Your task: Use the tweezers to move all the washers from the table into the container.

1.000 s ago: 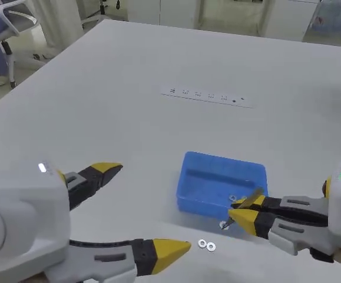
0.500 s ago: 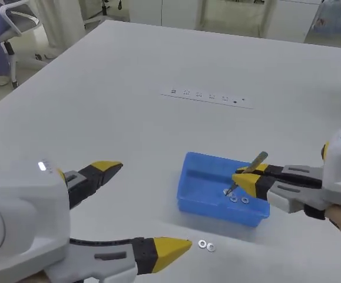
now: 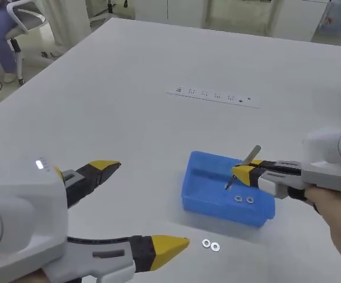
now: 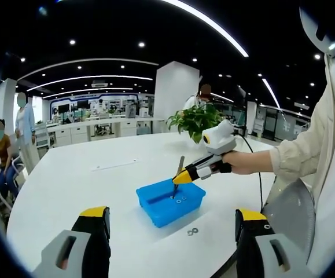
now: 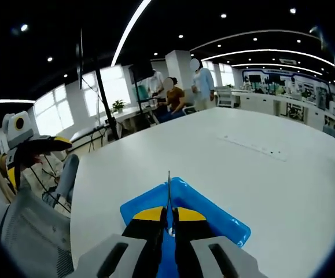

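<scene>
Yellow-tipped grey plastic jaws of the left gripper [image 3: 146,203] are spread wide at lower left of the head view, with nothing between them. Two small flat metal ring washers [image 3: 211,244] lie side by side at bottom centre on the matte white table [image 3: 129,106], just in front of the container [image 3: 217,211]. The container is a blue plastic rectangular tray with low walls, right of centre. Two more washers [image 3: 244,200] sit on its floor toward the front right. The right gripper [image 3: 241,174] comes in from the right edge, clenched on thin metal tweezers [image 3: 253,154]. They are tilted, tip down inside the container; cannot tell if the tip holds a washer. A flat white power strip [image 3: 213,95] lies at upper centre. A chair [image 3: 17,17] stands at upper left.
</scene>
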`<action>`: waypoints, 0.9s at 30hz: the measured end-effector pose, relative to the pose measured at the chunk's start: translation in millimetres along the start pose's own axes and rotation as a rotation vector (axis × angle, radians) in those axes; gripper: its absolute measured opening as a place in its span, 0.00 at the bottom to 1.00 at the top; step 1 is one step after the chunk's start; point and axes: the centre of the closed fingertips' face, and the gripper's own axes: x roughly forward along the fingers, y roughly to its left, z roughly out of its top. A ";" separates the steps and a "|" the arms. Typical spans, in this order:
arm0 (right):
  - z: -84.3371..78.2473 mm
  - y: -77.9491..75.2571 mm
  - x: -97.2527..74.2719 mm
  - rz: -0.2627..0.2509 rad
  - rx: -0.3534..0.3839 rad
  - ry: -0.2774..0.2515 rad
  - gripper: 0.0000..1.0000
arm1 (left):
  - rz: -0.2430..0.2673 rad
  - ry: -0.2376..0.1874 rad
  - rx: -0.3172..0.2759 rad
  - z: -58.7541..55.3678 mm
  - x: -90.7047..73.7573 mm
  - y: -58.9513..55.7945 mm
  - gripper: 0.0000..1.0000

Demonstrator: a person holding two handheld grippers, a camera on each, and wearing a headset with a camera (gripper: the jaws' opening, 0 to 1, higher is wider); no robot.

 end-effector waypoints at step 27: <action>-23.7 -8.1 13.5 -0.012 -0.003 0.086 0.02 | -0.009 0.005 0.008 0.4 1.8 0.0 0.91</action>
